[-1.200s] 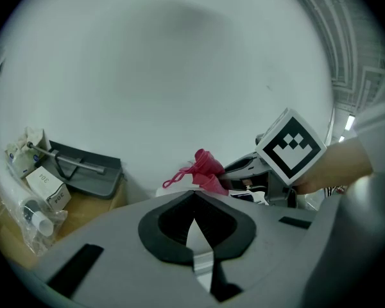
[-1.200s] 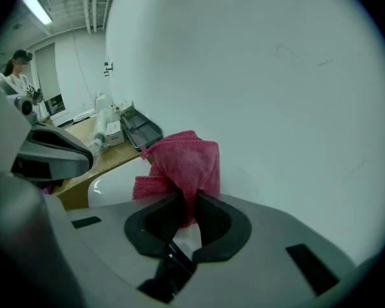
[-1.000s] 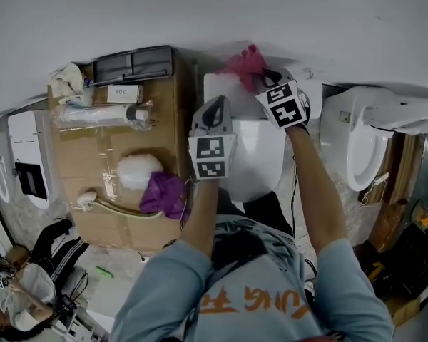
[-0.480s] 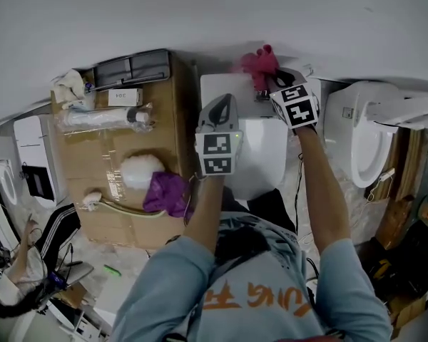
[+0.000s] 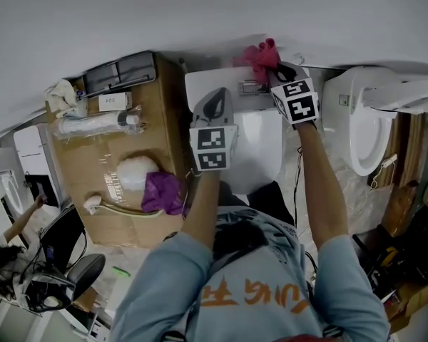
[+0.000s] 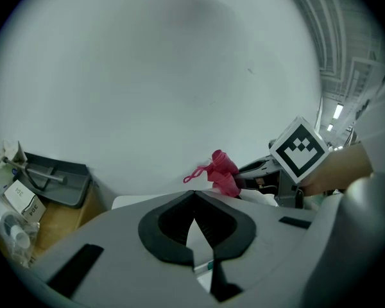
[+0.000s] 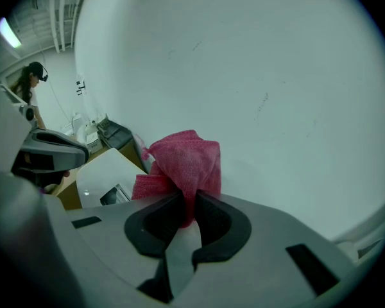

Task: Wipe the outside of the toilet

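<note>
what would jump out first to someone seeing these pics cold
The bright pink cloth pinched in the right gripper, close to the white wall at the back of the toilet. Then the left gripper, jaws shut on nothing, above the toilet, and the cardboard box at left with a purple cloth on it.

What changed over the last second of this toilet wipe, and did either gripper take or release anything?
The right gripper, shut on the pink cloth, slid the cloth a little to the person's right along the back of the toilet tank, by the wall. Nothing was taken or let go. The left gripper stayed shut and empty above the toilet lid; the purple cloth on the cardboard box did not move.
</note>
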A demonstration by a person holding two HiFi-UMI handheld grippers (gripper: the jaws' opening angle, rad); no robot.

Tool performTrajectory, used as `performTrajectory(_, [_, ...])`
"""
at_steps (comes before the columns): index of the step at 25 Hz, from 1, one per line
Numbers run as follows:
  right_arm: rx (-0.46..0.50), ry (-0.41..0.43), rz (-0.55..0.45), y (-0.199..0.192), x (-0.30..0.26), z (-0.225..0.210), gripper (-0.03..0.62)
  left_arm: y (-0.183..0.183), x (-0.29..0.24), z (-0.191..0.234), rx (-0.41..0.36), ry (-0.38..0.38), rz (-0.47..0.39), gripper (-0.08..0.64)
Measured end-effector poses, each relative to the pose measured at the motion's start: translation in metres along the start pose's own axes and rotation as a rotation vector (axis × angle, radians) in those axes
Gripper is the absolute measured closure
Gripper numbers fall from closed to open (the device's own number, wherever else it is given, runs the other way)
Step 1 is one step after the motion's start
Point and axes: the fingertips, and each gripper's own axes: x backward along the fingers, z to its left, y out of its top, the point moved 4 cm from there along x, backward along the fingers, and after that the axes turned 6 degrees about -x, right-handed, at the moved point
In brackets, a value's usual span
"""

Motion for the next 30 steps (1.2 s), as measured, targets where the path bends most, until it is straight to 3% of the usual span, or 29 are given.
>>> performTrajectory(20, [-0.135, -0.099, -0.024, -0.055, 0.052, -0.080, 0.528, 0.009, -0.013, -0.055, -0.019, -0.033, 0.020, 0.535])
performTrajectory(27, [-0.196, -0.161, -0.003, -0.076, 0.074, -0.094, 0.528, 0.008, 0.004, -0.045, 0.041, 0.037, -0.007, 0.535])
performTrajectory(30, [-0.200, -0.181, -0.039, -0.079, 0.089, -0.086, 0.528, 0.006, 0.016, -0.036, 0.064, 0.064, -0.018, 0.535])
